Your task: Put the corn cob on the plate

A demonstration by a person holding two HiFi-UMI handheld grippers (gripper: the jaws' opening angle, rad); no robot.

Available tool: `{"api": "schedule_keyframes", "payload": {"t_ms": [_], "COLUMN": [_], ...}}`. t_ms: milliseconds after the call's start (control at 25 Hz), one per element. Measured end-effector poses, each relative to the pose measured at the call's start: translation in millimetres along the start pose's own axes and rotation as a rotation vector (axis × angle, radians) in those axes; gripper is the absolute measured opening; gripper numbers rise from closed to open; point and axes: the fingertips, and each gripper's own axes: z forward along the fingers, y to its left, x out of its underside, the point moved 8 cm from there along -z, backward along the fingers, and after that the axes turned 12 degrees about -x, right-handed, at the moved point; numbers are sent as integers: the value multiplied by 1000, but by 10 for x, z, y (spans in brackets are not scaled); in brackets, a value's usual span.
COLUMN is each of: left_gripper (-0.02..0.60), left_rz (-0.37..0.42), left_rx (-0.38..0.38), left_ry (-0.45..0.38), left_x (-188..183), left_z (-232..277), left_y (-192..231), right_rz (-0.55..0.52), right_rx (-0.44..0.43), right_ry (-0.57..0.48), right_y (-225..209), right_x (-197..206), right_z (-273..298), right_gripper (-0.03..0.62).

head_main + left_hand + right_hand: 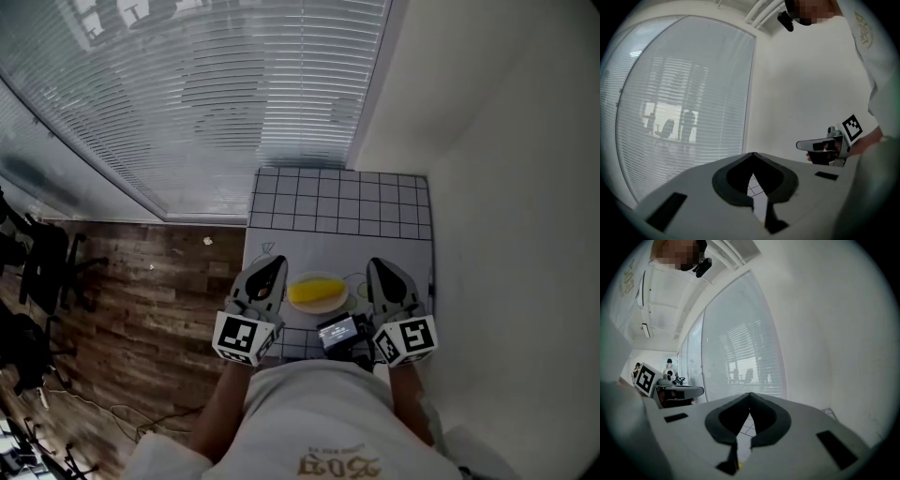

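The yellow corn cob [316, 292] lies on its side on the small round pale plate [324, 309], lengthwise across the plate, with a strip of rim showing along its near side. The plate sits on the near part of the white counter [337, 202], which is ruled with a black grid at its far end and along its near edge. The left tongs [275, 262] stand just beside the plate's left side and the right tongs [380, 264] near its right side, so the cob lies between them and is touched by neither. Both point away from the person and run roughly parallel. In the left gripper view the left tongs [753, 153] are closed tip to tip with nothing between them, and only a sliver of gridded counter shows through the gap behind the tips. The right gripper view shows the right tongs [750, 393] closed in the same way and likewise empty. A black-and-white marker cube [246, 337] sits at the back of the left tongs. A small dark device with a lit screen [337, 330] rests at the counter's near edge, between the hands. Left of the counter runs a brown wooden plank floor [141, 281], beyond it a wide window with slatted blinds [216, 84], and to the right a plain white wall [506, 187].
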Motion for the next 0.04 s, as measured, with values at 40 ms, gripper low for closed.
{"api": "schedule_keyframes", "payload": {"t_ms": [40], "left_gripper": [8], "left_rz": [1], "left_rx": [-1], "left_ry": [-1], "left_x": [-4], "left_z": [0], "left_y": [4], "right_rz": [0], "right_rx": [0], "right_ry": [-3], "right_y": [-7], "right_x": [14], "right_z": [-2], "right_gripper": [6]}}
